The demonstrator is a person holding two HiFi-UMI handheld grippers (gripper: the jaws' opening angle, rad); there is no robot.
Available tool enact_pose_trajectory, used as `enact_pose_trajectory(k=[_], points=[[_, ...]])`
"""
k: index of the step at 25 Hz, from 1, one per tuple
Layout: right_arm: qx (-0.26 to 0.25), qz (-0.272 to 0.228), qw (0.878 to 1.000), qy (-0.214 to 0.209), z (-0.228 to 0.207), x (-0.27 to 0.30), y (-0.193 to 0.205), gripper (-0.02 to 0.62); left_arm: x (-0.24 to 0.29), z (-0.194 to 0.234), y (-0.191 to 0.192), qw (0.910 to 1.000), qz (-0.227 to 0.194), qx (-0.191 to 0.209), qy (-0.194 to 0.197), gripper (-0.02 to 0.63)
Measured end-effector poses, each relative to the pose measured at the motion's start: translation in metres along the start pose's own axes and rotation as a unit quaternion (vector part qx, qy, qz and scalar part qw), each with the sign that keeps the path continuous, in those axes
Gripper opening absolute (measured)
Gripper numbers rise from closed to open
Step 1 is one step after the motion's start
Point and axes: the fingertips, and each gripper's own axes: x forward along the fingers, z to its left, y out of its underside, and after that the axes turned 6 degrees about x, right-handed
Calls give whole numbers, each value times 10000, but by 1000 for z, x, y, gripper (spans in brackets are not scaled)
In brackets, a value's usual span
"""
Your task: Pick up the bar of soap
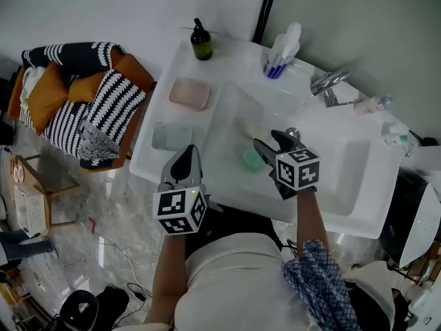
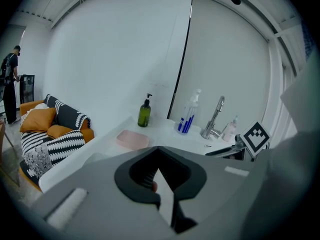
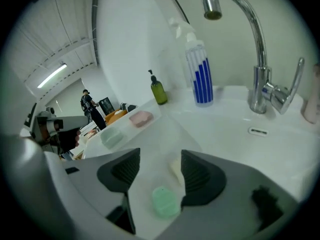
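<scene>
I saw the right gripper with jaws wide apart above the sink. Green soap bar sat between them, cream bar just beyond it.

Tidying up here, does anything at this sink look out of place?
Yes: a green soap bar and a cream bar lie loose down in the basin, rather than on the counter. Nothing looks spilled or broken.
</scene>
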Motion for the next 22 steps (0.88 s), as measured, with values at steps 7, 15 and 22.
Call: enact_pose_trajectory(k=[7,15,22], points=[[-146,-567,9981,208,14,-20,-28,255,-5,-1,-7,9999,-143,2,13,8],[-16,-1172,9931,58,39,-42,-59,255,-8,-6,-9,9996,-232,-119,86,8],[-225,-1681,9853,198,59,-55,-71,250,-9,-13,-17,9993,-362,-65,120,8]])
